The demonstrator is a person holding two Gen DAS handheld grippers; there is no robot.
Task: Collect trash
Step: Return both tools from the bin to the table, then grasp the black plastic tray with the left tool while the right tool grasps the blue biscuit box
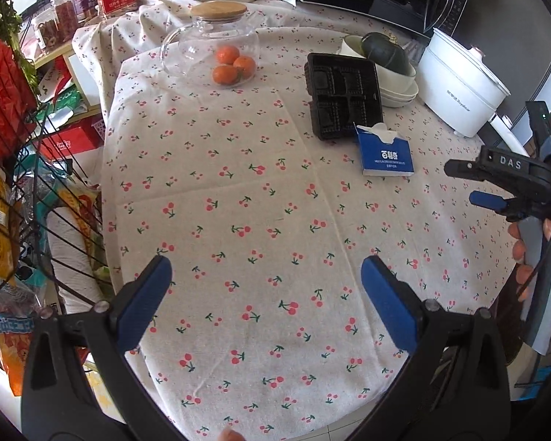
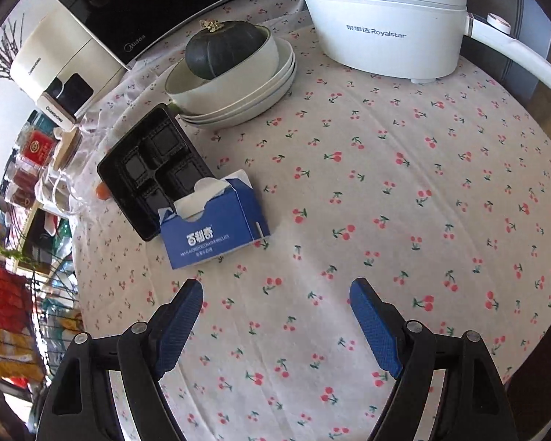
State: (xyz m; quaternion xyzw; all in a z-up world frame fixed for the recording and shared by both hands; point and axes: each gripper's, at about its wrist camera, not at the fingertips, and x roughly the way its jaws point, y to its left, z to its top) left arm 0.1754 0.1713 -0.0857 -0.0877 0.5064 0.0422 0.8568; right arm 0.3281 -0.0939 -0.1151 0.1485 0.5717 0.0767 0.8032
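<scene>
A: What's nearest you?

B: My left claw (image 1: 266, 283) and right claw (image 2: 275, 299), both spread wide with nothing between the pads, above bare cherry-print cloth on the bench (image 2: 404, 191).

A: And the trash?

B: Just past my right claw lies the torn-open blue box (image 2: 213, 229). Touching its far side is the black plastic tray (image 2: 148, 169).

A: Farther back?

B: 1 dark squash (image 2: 226, 47) in stacked bowls (image 2: 238, 88), a white cooker (image 2: 385, 25), and a glass jug (image 1: 209, 49) with 3 oranges (image 1: 233, 64).

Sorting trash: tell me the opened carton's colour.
Blue carton with white lettering, clearest in the right wrist view.
</scene>
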